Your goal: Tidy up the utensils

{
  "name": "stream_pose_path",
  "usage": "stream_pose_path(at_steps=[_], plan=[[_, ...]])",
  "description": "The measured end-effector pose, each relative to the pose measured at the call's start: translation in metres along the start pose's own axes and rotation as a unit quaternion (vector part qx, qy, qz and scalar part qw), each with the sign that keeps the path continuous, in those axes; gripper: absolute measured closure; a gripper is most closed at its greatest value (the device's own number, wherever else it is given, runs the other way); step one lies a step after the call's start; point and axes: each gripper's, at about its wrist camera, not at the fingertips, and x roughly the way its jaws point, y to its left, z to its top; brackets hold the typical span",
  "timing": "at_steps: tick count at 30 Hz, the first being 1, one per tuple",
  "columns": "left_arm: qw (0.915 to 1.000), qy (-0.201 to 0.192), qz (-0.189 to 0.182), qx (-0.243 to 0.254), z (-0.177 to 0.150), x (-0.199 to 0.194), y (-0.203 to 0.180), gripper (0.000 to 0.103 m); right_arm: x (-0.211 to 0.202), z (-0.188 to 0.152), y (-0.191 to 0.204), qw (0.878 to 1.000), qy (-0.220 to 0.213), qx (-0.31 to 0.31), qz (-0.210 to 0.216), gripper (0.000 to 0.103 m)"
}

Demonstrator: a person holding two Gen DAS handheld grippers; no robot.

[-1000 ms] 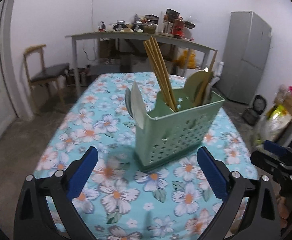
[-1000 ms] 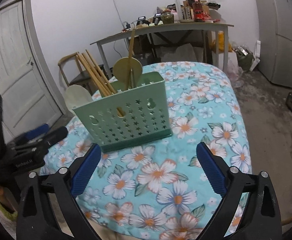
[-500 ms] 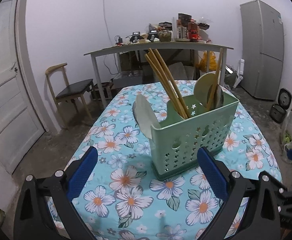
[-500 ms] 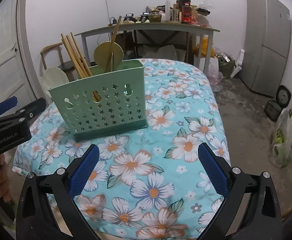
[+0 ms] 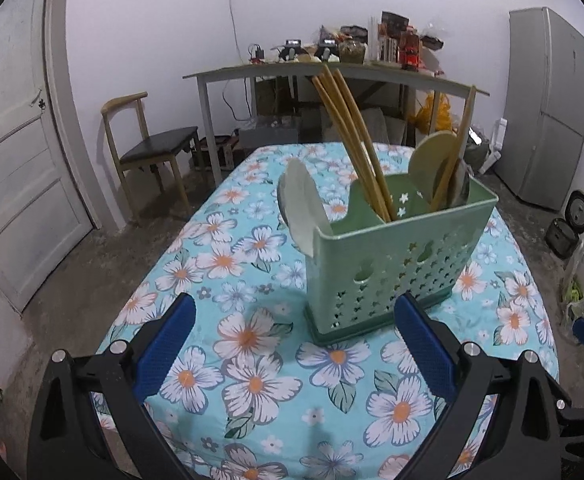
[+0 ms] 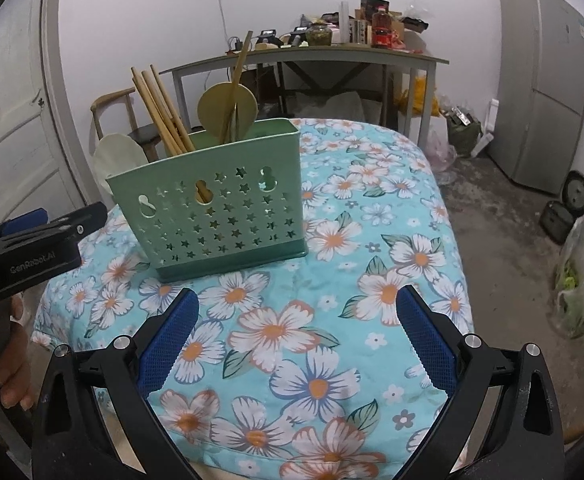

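Floral-clothed surface carries the green caddy with utensils already upright inside; left tool and right tool gape empty, so finish by withdrawing clear without knocking it.

Left hand-held gripper spread wide, empty; right hand-held gripper likewise.
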Motion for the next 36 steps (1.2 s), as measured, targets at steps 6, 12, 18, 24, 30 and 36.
stream_pose_path(at_steps=[6,12,18,24,30,36], plan=[[0.9998,0.006,0.011,0.014,-0.003,0.0,-0.008,0.006,-0.001,0.0,0.002,1.0,-0.005,-0.006,-0.001,0.008],[0.9995,0.02,0.024,0.002,-0.005,0.004,-0.012,0.006,-0.003,0.0,0.0,1.0,-0.008,-0.012,-0.012,0.008],[0.9989,0.03,0.034,0.009,-0.009,0.003,-0.018,0.006,0.001,0.0,-0.016,1.0,0.001,0.01,-0.019,0.008],[0.9984,0.048,0.029,0.011,-0.015,0.008,-0.023,0.006,0.002,0.0,-0.024,0.999,0.009,0.02,-0.032,0.008],[0.9979,0.06,0.026,0.004,-0.017,0.011,-0.022,0.006,0.001,0.0,-0.028,0.999,0.014,0.021,-0.04,0.008],[0.9972,0.069,0.028,0.001,-0.018,0.012,-0.02,0.006,0.002,0.0,-0.027,0.999,0.016,0.02,-0.039,0.008]])
